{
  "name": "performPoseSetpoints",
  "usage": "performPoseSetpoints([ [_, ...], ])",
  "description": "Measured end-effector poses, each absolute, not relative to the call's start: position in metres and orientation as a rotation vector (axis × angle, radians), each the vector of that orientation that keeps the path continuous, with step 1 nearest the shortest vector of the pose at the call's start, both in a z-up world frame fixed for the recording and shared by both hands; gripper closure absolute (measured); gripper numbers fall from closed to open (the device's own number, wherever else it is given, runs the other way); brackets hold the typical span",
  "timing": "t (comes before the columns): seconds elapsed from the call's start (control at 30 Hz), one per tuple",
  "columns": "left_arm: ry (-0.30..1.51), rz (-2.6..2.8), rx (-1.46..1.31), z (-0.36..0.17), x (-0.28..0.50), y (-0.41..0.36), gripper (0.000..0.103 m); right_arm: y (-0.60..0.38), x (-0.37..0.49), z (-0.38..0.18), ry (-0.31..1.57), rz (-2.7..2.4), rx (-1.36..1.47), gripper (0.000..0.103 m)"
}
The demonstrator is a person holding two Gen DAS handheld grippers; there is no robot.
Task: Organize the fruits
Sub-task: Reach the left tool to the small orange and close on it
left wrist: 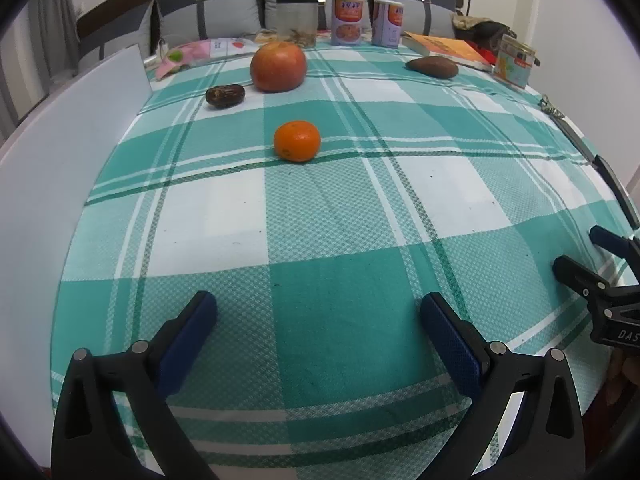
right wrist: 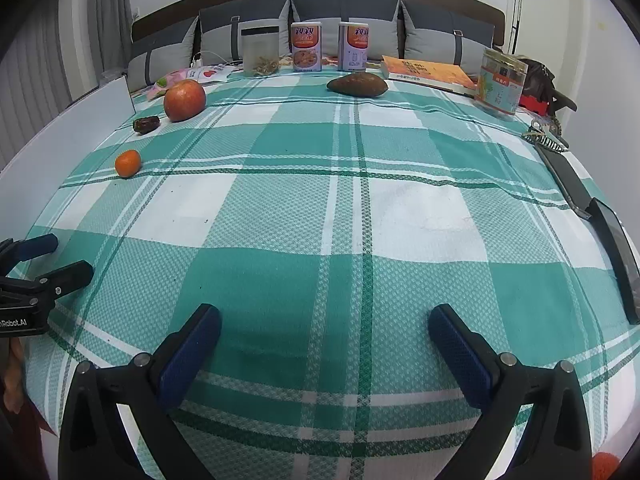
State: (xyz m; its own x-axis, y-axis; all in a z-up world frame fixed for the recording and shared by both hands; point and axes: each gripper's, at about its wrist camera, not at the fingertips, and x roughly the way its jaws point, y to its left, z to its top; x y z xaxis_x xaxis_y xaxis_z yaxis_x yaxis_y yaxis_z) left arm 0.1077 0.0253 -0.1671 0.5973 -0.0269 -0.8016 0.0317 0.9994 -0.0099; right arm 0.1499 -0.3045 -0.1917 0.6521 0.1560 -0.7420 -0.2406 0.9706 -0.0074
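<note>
Both tools, left tool (left wrist: 318,332) and right tool (right wrist: 324,344), stand released and empty; sorting not begun, next move likely reaches the tangerine (left wrist: 297,141) at twelve o'clock.

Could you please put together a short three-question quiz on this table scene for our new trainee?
1. True or false: the left tongs are closed on the mandarin.
2. Which item lies nearest the apple? A) the date B) the book C) the sweet potato
3. How many printed cans stand side by side at the far edge of the checked cloth?

Key
1. False: both the left and the right tongs are open and empty, well short of the fruit.
2. A, the date.
3. Two.
</note>
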Motion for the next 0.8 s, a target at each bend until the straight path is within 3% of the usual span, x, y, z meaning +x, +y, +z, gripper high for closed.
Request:
performPoseSetpoints([
  [0.23, 0.96, -0.087, -0.038, -0.155, 0.131, 0.033, 0.002, -0.304, 0.15, -0.192, 0.83, 0.228, -0.109, 0.0],
  [0.47, 0.935, -0.037, -0.095, -0.146, 0.203, 0.043, 0.004, -0.304, 0.151, -0.192, 0.83, 0.233, -0.109, 0.0],
  [0.53, 0.944, -0.017, -0.085, -0.153, 0.212, 0.043, 0.011, -0.304, 0.151, -0.192, 0.83, 0.233, -0.109, 0.0],
  [0.57, 0.951, -0.017, -0.08, -0.156, 0.215, 0.042, 0.032, -0.304, 0.151, -0.192, 0.83, 0.232, -0.109, 0.0],
  [0.63, 0.939, -0.009, -0.039, -0.157, 0.215, 0.04, 0.041, -0.304, 0.151, -0.192, 0.83, 0.232, -0.109, 0.0],
  [0.67, 0.929, -0.02, -0.031, -0.157, 0.214, 0.038, 0.061, -0.304, 0.151, -0.192, 0.83, 0.232, -0.109, 0.0],
  [0.7, 0.923, -0.031, -0.025, -0.156, 0.211, 0.037, 0.072, -0.304, 0.151, -0.192, 0.83, 0.232, -0.109, 0.0],
  [0.8, 0.912, -0.054, -0.024, -0.15, 0.202, 0.038, 0.073, -0.304, 0.151, -0.192, 0.83, 0.232, -0.109, 0.0],
])
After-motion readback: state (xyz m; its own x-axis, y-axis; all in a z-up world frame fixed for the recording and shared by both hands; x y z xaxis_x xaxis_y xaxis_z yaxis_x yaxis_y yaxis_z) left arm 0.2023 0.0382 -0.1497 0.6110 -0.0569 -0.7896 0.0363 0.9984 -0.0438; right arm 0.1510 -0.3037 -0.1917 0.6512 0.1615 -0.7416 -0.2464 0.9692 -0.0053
